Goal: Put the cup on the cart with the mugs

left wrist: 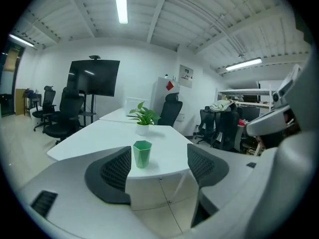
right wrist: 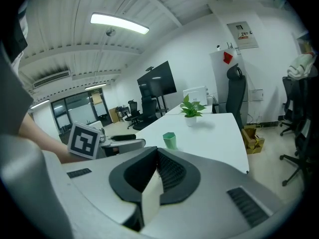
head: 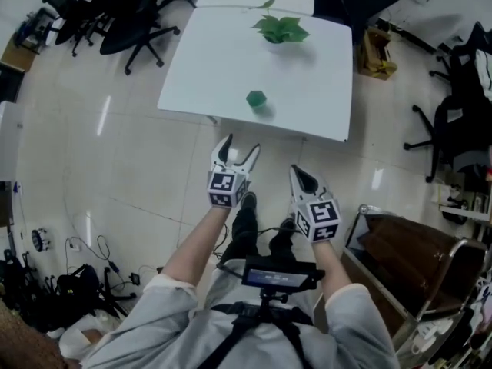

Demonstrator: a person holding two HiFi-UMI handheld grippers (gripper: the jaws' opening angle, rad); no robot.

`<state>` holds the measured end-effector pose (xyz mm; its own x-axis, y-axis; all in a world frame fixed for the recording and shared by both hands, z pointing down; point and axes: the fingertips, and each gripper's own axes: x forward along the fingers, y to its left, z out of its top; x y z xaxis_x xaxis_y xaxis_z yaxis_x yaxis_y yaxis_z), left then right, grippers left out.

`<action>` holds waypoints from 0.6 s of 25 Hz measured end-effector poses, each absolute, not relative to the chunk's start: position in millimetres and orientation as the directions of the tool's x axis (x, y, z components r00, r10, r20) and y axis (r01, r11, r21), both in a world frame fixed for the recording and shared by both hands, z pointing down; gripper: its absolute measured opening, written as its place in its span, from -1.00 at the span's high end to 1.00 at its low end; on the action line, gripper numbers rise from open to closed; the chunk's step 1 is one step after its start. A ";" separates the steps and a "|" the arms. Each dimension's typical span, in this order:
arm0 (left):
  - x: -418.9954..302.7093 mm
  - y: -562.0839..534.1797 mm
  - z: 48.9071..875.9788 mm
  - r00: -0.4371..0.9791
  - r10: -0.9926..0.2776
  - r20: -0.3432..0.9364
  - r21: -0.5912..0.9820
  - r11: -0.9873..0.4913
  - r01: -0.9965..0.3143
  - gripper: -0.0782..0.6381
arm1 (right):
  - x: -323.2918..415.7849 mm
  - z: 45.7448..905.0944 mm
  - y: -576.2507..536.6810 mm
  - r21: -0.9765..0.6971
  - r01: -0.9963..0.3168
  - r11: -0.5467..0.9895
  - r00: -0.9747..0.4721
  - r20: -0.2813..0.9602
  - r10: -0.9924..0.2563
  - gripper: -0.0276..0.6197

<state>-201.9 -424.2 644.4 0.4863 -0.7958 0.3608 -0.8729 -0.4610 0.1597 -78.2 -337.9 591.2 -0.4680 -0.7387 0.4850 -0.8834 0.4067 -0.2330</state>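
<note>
A green faceted cup [head: 256, 98] stands upright near the front edge of a white table [head: 207, 68]. It shows straight ahead in the left gripper view [left wrist: 142, 153] and farther off in the right gripper view [right wrist: 169, 140]. My left gripper [head: 240, 148] hovers over the floor short of the table, open, with nothing between its pads [left wrist: 117, 171]; the cup is well beyond them. My right gripper [head: 298, 174] hangs beside it, shut and empty [right wrist: 157, 156]. A brown cart with a metal frame [head: 453, 252] stands at the lower right; white items that may be mugs [head: 430, 337] lie on its lower level.
A potted plant [head: 278, 29] sits at the table's far side. Black office chairs stand at the back left [head: 131, 14] and at the right [head: 453, 129]. A cardboard box [head: 375, 52] lies right of the table. Cables and bags [head: 84, 279] clutter the floor at left.
</note>
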 end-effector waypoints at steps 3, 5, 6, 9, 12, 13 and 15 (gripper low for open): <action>-201.8 -448.8 669.4 0.480 -0.799 0.363 0.160 -0.454 -0.877 -0.28 | -80.4 606.2 -343.3 -0.229 -0.888 0.399 -0.459 0.496 -0.737 0.92; -201.8 -464.9 686.9 0.475 -0.798 0.372 0.162 -0.448 -0.879 -0.35 | -77.8 617.2 -346.5 -0.227 -0.897 0.380 -0.442 0.510 -0.738 0.92; -201.1 -473.2 695.0 0.473 -0.796 0.377 0.159 -0.447 -0.880 -0.36 | -75.7 622.0 -348.2 -0.225 -0.902 0.367 -0.430 0.516 -0.740 0.92; -196.8 -498.2 716.3 0.468 -0.793 0.390 0.142 -0.450 -0.881 -0.36 | -70.1 633.8 -353.5 -0.226 -0.916 0.333 -0.402 0.524 -0.751 0.92; -190.2 -518.8 733.9 0.465 -0.789 0.400 0.132 -0.453 -0.882 -0.36 | -66.4 650.8 -354.2 -0.239 -0.923 0.302 -0.385 0.539 -0.749 0.92; -187.5 -525.1 738.9 0.467 -0.787 0.404 0.130 -0.456 -0.881 -0.36 | -65.4 656.8 -353.6 -0.245 -0.925 0.292 -0.380 0.546 -0.747 0.92; -182.4 -537.4 748.1 0.470 -0.781 0.411 0.129 -0.460 -0.878 -0.36 | -63.5 665.9 -352.4 -0.254 -0.928 0.272 -0.370 0.558 -0.743 0.92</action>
<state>-182.4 -537.4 748.1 0.4698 -0.7815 0.4106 -0.8784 -0.4601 0.1294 -63.5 -352.4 665.9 -0.3704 -0.7429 0.5576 -0.9281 0.2718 -0.2544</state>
